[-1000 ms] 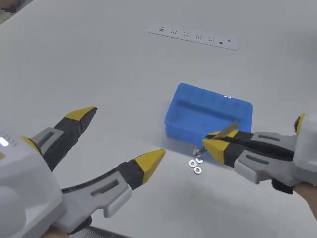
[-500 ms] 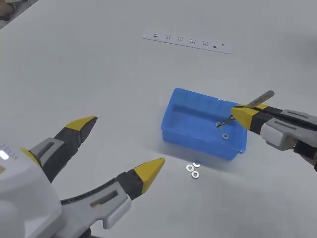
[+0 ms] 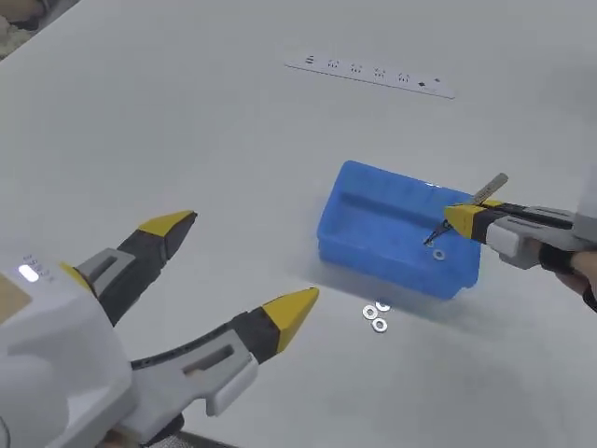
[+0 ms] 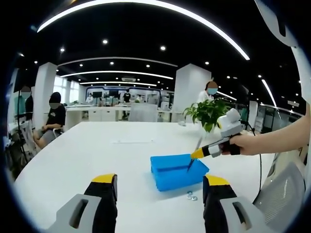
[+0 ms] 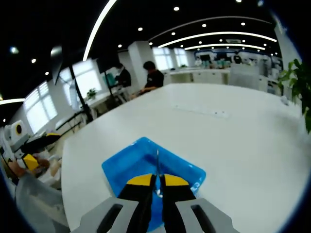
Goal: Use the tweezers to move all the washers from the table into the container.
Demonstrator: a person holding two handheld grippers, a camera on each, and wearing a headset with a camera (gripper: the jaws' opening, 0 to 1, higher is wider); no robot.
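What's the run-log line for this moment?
phase: drop-off | right gripper: shut on tweezers, tips over blue container | left gripper: open | in container: one washer | on table: three washers beside container

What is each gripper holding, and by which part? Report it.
The right gripper is shut on the tweezers, gripping them partway along their length, tips pointing down into the blue container. The left gripper is open, holding nothing.

Head view looks down on table (image 3: 187, 112); L & R gripper views face blue container (image 3: 373, 259).
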